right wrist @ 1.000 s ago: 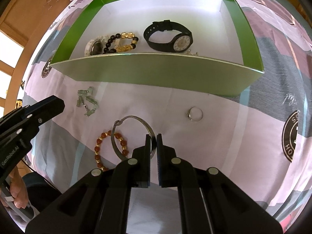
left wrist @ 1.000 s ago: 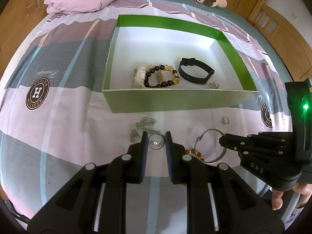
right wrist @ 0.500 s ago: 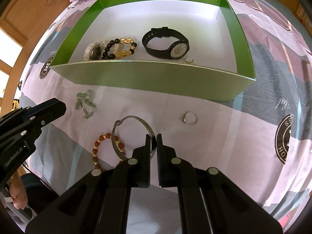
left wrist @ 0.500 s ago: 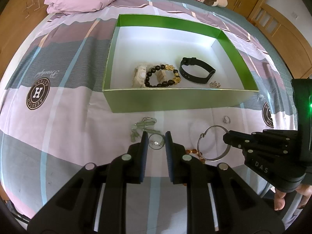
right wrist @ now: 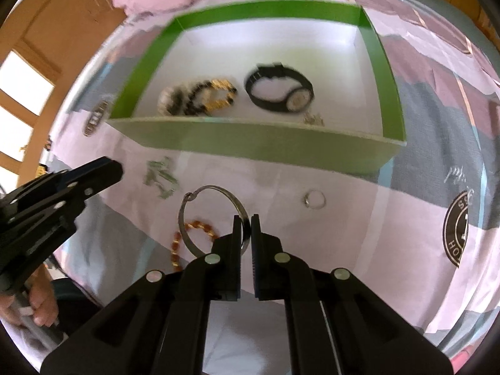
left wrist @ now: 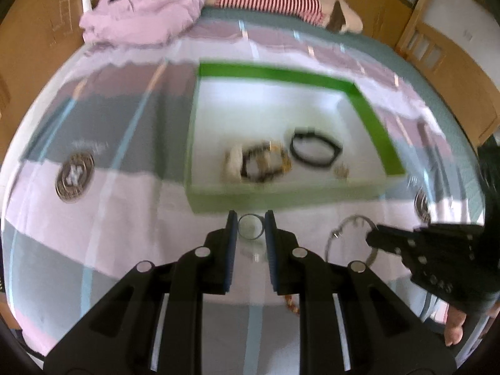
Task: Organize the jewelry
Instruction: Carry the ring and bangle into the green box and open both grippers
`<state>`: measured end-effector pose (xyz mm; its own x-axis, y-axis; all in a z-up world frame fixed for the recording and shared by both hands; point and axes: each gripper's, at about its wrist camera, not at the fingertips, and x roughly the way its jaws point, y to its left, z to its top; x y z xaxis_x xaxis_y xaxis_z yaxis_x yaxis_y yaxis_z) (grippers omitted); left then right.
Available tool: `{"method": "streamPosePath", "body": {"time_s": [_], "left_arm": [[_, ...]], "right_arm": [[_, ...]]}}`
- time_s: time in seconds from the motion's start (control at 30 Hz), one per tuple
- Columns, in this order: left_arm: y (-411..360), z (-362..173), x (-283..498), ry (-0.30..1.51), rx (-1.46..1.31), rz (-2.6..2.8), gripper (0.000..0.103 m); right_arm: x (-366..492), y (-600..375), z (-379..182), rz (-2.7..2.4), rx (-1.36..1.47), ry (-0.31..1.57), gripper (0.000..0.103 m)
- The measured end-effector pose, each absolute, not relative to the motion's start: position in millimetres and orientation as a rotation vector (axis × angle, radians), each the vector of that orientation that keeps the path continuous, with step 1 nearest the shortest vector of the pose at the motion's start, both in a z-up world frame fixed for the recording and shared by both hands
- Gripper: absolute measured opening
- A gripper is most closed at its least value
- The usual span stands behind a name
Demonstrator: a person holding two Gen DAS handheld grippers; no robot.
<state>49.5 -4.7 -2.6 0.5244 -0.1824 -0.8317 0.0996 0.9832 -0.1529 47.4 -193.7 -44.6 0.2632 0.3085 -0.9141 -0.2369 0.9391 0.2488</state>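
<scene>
The left gripper [left wrist: 250,229] grips a small silver ring [left wrist: 250,227] between its two pads, its jaws a narrow gap apart with the ring spanning that gap. The ring sits just short of the near wall of the green box [left wrist: 281,195], and the frame is blurred, so whether it is clear of the bedspread [left wrist: 125,218] cannot be told.

The right gripper [right wrist: 246,228] is closed on the lower right arc of a silver bangle [right wrist: 200,193], its pads nearly together with only the band between them. The rest of the bangle's hoop reaches up and left from the fingertips over the bedspread, with its clasp at the upper left. An amber bead bracelet [right wrist: 181,240] lies beneath the bangle's lower left edge, partly overlapped by it.

Between the bangle and the box's near wall lies a cluster of pale green jade pieces [right wrist: 161,176], beside the left gripper's tip as seen from the right wrist. A second silver ring [right wrist: 314,200] rests alone on the bedspread to the right of the bangle, with bare cloth around it.

Inside the box, a white bracelet [right wrist: 165,101] and a black and gold bead bracelet [right wrist: 212,98] sit near the front left, a black wristwatch [right wrist: 279,92] sits centre right, and small earrings [right wrist: 314,119] lie against the near wall. The back half of the box floor is bare white.
</scene>
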Motion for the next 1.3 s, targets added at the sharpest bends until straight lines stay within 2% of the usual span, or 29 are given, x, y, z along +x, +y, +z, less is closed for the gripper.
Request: {"method": "streamPosePath", "body": {"time_s": [0.2,0.37,0.5,0.77,0.83,0.87,0.9,0.97,1.2,1.3], "left_arm": [[10.0,32.5,73.7,0.924,-0.118,-0.159,0.017],[15.6,24.0,108.1,0.911,-0.176,-0.171,0.017],[17.4,-7.8,130.6,0.988,-0.246,-0.176,0.017],[-4.4,-29.4,134.2,1.029,-0.180,-0.178,0.017],[-12.2,-32.6,132.1,1.029,-0.128,-0.168,0.020],[-15.3,-33.2,130.8,1.027,-0.107,-0.160,0.023],[-17.9,-32.1,128.4,1.022,-0.089,-0.150,0.024],[-18.3,-25.0,122.4,1.005,-0.102,-0.146,0.024],[-22.3,-1.3,72.9,1.015,-0.121,-0.148,0.029],[-27.9,-10.2,57.5,1.063,-0.092,-0.164,0.029]], "right_arm": [[48.5,-212.2,-3.1,0.393,0.130,1.090,0.005],[70.6,-226.2,9.6,0.359,0.198,0.979,0.005],[99.7,-219.1,-10.6,0.332,0.222,1.004,0.005],[118.0,-206.9,-44.2,0.265,0.179,1.066,0.006],[114.6,-207.7,-46.2,0.253,0.169,1.068,0.009],[113.6,-207.7,-46.5,0.250,0.167,1.069,0.016],[112.5,-209.0,-46.0,0.245,0.171,1.063,0.029],[112.1,-211.6,-44.2,0.234,0.184,1.052,0.039],[71.2,-220.7,3.0,0.340,0.223,0.967,0.039],[46.9,-204.4,3.1,0.452,0.128,1.051,0.039]]}}
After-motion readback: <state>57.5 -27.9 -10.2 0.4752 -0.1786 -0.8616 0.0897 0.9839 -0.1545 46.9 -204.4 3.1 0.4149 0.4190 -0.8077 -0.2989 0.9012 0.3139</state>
